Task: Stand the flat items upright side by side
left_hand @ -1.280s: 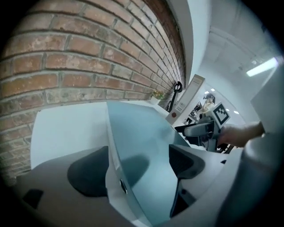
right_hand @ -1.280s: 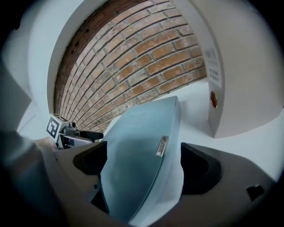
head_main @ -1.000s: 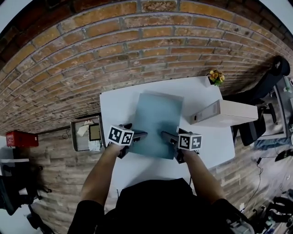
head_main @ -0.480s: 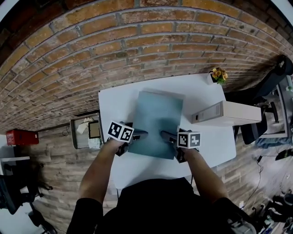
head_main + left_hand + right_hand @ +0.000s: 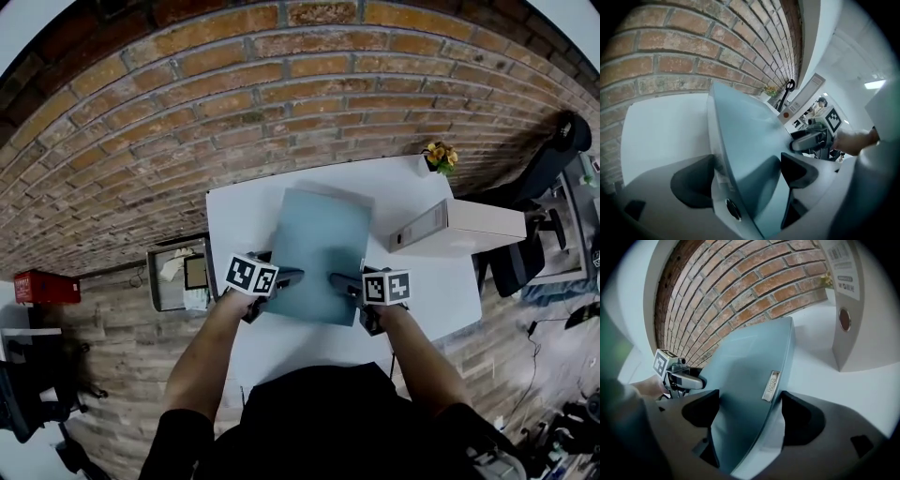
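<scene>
blue-grey binder (image 5: 319, 248): flat, mid desk (image 5: 234, 216), long axis from near to far edge, spine toward right edge | left gripper (image 5: 286, 277): fingers clamped on its left edge | right gripper (image 5: 342, 281): fingers closing around spine, not yet pressing

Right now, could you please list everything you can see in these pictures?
table: one, white, against the wall
brick wall: one, reddish-brown, behind the table
folder: one, blue-grey, middle of table
box file: one, beige, lying at table's right end
flowers: one small pot, yellow-orange, table's far right corner
crate: one, grey, floor left of table
container: one, red, far left
chair: one, black, far right
left gripper: one, grey, fingers shut on folder's left edge
right gripper: one, grey, fingers closing around folder's right edge
</scene>
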A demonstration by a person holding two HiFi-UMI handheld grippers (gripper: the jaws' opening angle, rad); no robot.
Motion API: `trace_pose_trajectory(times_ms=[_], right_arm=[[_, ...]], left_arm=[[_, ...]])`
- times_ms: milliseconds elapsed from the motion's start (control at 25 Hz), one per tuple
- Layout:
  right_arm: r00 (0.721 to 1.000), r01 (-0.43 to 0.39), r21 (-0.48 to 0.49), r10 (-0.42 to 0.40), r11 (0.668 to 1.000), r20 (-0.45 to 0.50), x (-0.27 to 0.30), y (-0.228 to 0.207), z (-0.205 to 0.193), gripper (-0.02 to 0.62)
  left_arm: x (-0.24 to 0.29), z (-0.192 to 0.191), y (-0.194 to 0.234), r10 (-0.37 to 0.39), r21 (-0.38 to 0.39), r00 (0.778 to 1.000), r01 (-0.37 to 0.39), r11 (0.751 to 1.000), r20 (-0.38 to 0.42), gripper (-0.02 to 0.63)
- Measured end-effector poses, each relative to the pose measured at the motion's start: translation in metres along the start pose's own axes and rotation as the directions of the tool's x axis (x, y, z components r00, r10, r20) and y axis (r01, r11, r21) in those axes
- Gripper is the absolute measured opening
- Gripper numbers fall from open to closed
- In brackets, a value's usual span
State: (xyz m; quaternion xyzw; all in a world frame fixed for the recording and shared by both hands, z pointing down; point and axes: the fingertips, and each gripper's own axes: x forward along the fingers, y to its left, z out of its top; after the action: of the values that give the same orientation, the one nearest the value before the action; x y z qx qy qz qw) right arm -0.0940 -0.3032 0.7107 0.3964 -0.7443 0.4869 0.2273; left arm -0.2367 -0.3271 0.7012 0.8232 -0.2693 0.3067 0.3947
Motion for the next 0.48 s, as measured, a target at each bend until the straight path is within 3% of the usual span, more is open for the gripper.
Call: trace_pose_trajectory(times_ms=[240, 480], right_arm=[[0.997, 0.030, -0.120, -0.021, 0.992, 0.076, -0.020, 0.023, 0.002, 0.420], [0.987, 0.082, -0.264, -0.042, 0.961, 0.154, -0.039, 0.050, 0.004, 0.399]], left_arm=[[-0.029, 0.005, -0.013, 0.045, 0.123, 0.998, -0.051, 0.991, 0.049, 0.462], [-0.056, -0.002, -0.026, 0.095, 0.197, 0.990, -0.114, 0.974, 0.103, 0.457]])
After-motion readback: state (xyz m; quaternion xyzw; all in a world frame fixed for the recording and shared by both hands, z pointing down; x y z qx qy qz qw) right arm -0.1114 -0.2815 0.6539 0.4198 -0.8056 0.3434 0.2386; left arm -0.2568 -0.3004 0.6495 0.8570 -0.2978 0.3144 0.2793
